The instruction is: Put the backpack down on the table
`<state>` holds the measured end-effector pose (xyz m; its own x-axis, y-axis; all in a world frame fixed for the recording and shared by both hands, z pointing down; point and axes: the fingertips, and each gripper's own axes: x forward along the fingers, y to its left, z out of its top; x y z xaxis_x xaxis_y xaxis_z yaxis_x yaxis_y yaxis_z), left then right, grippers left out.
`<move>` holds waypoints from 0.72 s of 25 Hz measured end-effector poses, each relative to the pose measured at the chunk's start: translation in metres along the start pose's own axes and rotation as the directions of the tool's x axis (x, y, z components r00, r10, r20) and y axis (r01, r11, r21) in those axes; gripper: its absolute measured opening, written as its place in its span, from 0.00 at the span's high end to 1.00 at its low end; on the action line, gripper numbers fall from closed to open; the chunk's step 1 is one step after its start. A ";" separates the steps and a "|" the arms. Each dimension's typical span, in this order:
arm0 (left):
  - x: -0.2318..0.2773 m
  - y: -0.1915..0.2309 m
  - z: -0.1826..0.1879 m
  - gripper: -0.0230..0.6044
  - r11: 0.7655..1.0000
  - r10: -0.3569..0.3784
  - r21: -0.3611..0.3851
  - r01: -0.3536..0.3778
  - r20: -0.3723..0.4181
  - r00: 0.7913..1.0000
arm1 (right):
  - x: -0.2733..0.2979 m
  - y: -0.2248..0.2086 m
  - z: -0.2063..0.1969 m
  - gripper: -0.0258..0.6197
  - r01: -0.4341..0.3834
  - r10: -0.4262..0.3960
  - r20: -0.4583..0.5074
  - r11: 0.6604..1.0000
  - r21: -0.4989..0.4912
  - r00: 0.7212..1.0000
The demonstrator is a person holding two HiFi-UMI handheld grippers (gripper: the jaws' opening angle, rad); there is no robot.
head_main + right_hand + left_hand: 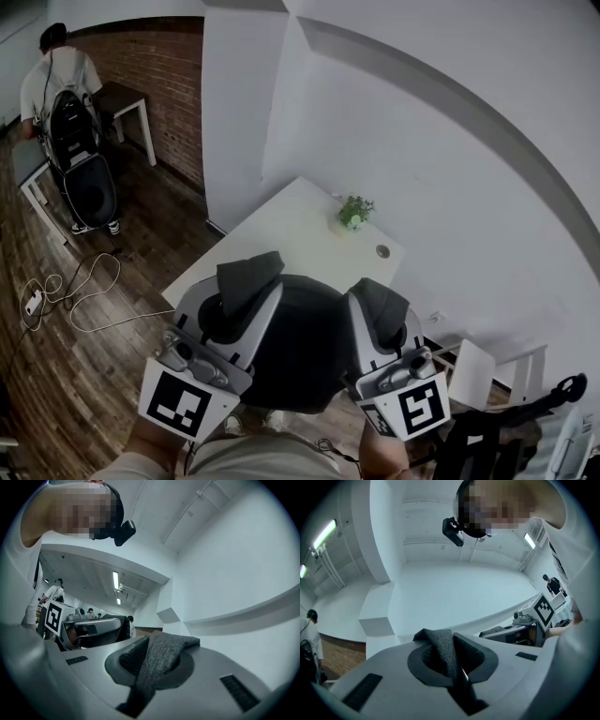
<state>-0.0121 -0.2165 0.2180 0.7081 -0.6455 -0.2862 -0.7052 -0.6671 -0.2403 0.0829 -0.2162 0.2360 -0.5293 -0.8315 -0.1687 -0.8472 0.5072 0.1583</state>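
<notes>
The left gripper point(246, 281) is clamping its jaws shut on one dark grey woven strap point(443, 651), and the right gripper point(380, 305) is gripping the other grey woven strap point(157, 660) likewise. The black rounded fabric backpack point(295, 352) is hanging between them at the near edge of the white rectangular worktop point(281, 234). Farther along that worktop, a small white pot point(353, 223) is holding a green leafy plant point(356, 207).

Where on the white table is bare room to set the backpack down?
The table is bare from its left edge up to the plant. Only the wall side is occupied, by the plant and a small round cap. The backpack covers the near edge from view.
</notes>
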 end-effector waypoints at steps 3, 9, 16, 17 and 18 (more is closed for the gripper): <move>0.011 0.006 -0.011 0.89 1.000 0.011 -0.006 -0.011 -0.021 1.000 | 0.011 -0.011 -0.007 0.88 0.002 -0.002 -0.006 1.000 0.002 1.000; 0.033 0.016 -0.029 0.89 1.000 0.023 0.009 -0.022 -0.058 0.998 | 0.031 -0.036 -0.022 0.88 0.005 -0.005 -0.014 1.000 0.018 1.000; 0.056 0.019 -0.064 0.89 0.999 0.037 0.008 -0.037 -0.093 0.995 | 0.041 -0.055 -0.049 0.88 0.007 -0.007 -0.046 1.000 0.004 0.999; 0.058 0.017 -0.071 0.89 0.999 0.040 0.005 -0.040 -0.101 0.994 | 0.043 -0.056 -0.055 0.88 0.005 -0.004 -0.058 1.000 0.002 0.998; 0.060 0.016 -0.078 0.89 0.999 0.041 0.003 -0.041 -0.109 0.993 | 0.044 -0.058 -0.061 0.88 0.002 -0.002 -0.070 1.000 0.001 0.998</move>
<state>0.0222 -0.2953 0.2692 0.6783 -0.7089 -0.1933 -0.7337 -0.6391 -0.2307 0.1117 -0.2962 0.2788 -0.5231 -0.8463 -0.1005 -0.8483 0.5057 0.1570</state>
